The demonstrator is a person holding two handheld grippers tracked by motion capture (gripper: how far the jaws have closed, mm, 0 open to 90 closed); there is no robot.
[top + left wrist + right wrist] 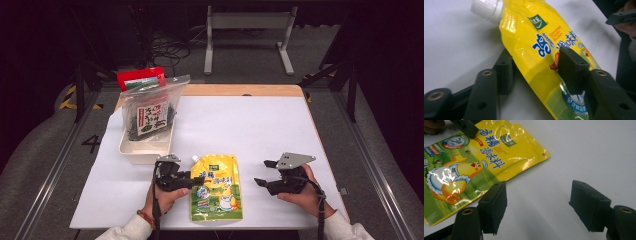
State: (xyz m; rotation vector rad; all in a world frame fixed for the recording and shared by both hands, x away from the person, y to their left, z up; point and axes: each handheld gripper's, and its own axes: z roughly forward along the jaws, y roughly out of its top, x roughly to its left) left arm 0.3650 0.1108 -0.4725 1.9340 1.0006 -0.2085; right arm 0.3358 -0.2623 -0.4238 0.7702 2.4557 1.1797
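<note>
A yellow spouted pouch (pixel 216 187) with a cartoon chicken lies flat near the table's front edge, its white cap (pixel 487 8) pointing away from me. My left gripper (pixel 197 177) comes at it from the left and is shut on the pouch's (pixel 534 50) left side, one pad on the printed face and the other against the edge. My right gripper (pixel 261 172) hovers to the right of the pouch (pixel 474 157), open over bare white table, nothing between its fingers (pixel 495 205).
A white tray (pixel 145 150) stands at the left behind the pouch, with a clear bag of dark seaweed (pixel 150 110) and a red packet (pixel 140 77) propped in it. The white mat (pixel 250 125) covers the table.
</note>
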